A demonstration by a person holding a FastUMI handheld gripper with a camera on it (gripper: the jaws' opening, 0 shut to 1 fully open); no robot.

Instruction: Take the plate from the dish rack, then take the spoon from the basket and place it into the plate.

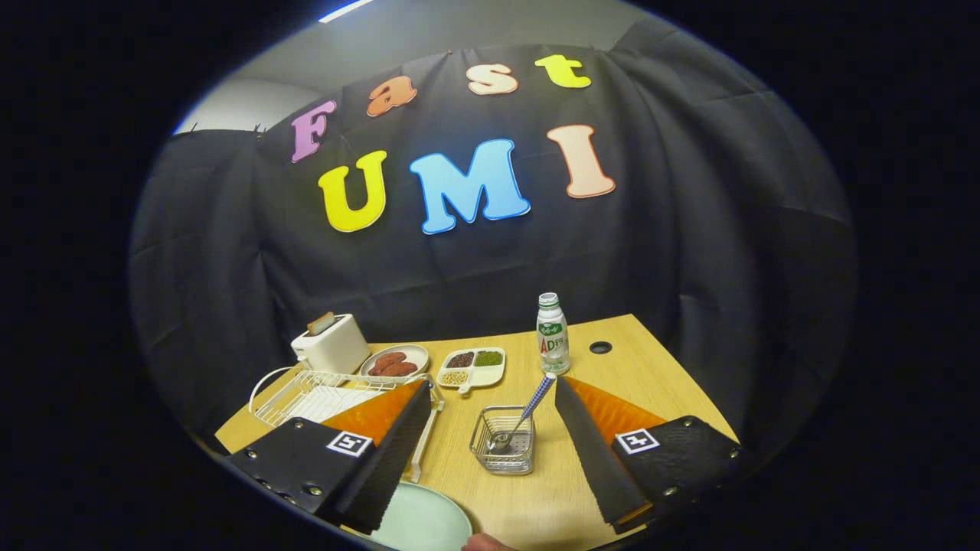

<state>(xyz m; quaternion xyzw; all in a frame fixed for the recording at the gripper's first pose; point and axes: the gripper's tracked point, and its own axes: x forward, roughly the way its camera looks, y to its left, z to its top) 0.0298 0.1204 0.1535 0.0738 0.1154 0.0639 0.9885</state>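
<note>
The plate [421,524] is already set on the bench [651,367], low beside the left finger. The gripper [490,417] is held wide apart and empty. The spoon [528,409] stands tilted in the basket [503,451] between the fingers. The handle is best approached squarely, clamped near its upper end and lifted straight up, so the basket is not dragged.

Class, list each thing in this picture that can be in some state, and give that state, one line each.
Gripper: jaws open, holding nothing.
Spoon: standing tilted in the basket, bowl down.
Plate: flat on the table, empty, out of the rack.
Dish rack: empty.
Bottle: upright, capped.
Toaster: a slice sticking up.
Divided dish: filled.
</note>
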